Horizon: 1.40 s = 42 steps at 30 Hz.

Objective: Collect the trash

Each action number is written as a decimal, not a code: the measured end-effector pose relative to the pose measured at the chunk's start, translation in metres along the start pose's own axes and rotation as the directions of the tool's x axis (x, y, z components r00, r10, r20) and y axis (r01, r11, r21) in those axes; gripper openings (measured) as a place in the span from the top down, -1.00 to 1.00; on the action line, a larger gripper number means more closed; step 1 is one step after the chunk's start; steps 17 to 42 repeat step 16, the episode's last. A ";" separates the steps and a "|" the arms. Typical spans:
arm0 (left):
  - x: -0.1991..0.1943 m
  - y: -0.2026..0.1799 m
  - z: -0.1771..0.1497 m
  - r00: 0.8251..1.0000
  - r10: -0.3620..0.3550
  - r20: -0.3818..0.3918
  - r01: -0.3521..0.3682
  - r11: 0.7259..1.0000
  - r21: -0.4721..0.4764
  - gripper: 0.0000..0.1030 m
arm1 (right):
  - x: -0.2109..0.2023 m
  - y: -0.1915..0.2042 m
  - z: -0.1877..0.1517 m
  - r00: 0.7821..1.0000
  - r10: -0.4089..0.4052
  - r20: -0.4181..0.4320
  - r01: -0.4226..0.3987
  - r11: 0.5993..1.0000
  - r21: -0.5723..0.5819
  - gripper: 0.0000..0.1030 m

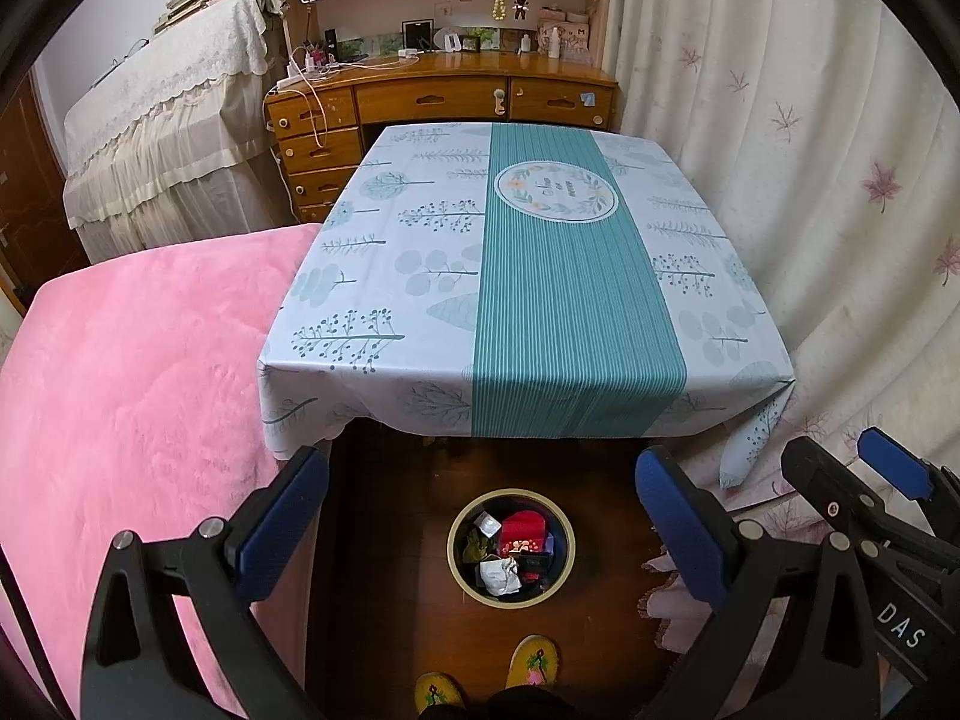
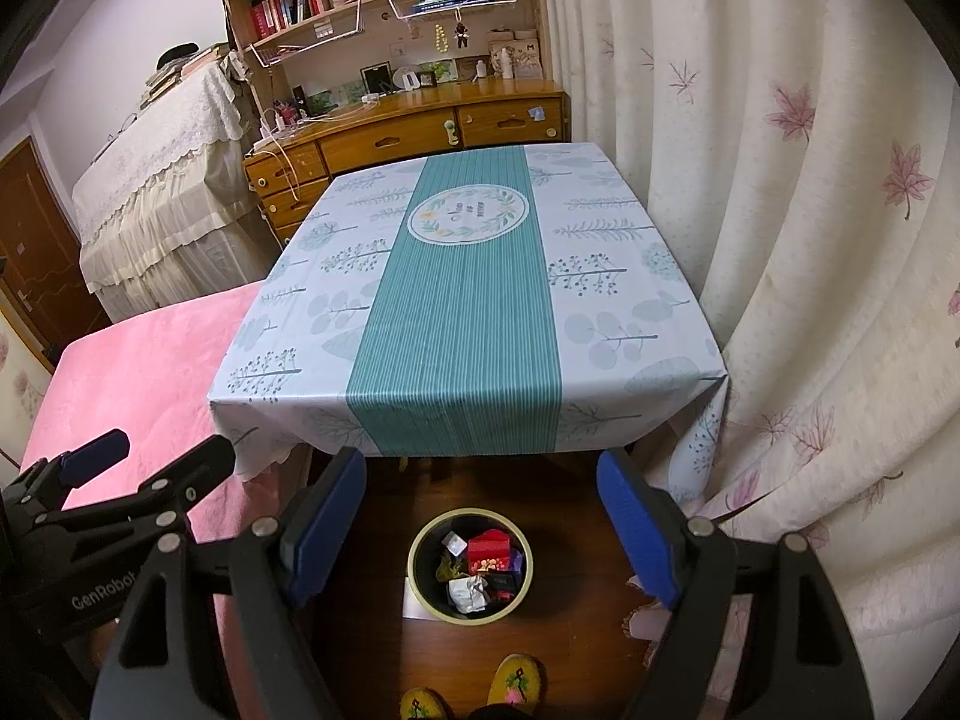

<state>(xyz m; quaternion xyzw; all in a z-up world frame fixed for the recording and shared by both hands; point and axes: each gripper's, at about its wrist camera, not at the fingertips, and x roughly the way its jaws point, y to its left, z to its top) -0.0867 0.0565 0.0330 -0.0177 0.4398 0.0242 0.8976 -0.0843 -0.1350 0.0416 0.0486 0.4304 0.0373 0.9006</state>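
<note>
The trash bin (image 1: 511,547) stands on the floor before the table (image 1: 420,276), already holding what appears to be crumpled paper and wrappers. Left gripper (image 1: 480,516) and right gripper (image 2: 480,531) hover released, empty. Collection appears complete; next, verify the tabletop.

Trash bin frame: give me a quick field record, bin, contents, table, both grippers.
bin: round trash bin with pale rim, on the wooden floor in front of the table
contents: red box, crumpled white paper, other small scraps, kind unclear
table: tablecloth with teal stripe; no trash visible on it
left gripper: open, nothing held, above the bin
right gripper: open, nothing held, above the bin
person: yellow slippers near the bin
task state: trash looks collected, judging by the bare tabletop
</note>
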 end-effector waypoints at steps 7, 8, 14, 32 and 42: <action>0.000 0.000 0.000 1.000 0.001 -0.001 -0.001 1.000 -0.001 -0.96 | 0.001 0.000 0.000 1.000 0.000 -0.001 0.000 1.000 0.000 -0.56; 0.000 0.000 -0.001 1.000 0.002 -0.003 -0.002 1.000 0.000 -0.96 | 0.000 0.000 0.000 1.000 0.000 -0.001 0.000 1.000 0.000 -0.56; -0.001 0.001 -0.003 1.000 0.002 -0.003 -0.002 1.000 0.000 -0.96 | 0.001 -0.001 -0.002 1.000 0.003 -0.007 -0.003 1.000 0.002 -0.56; -0.001 0.003 -0.004 1.000 0.002 -0.004 -0.002 1.000 0.000 -0.96 | 0.001 -0.002 -0.002 1.000 0.002 -0.007 -0.002 1.000 0.001 -0.56; -0.001 0.003 -0.004 1.000 0.002 -0.004 -0.002 1.000 0.000 -0.96 | 0.001 -0.002 -0.002 1.000 0.002 -0.007 -0.002 1.000 0.001 -0.56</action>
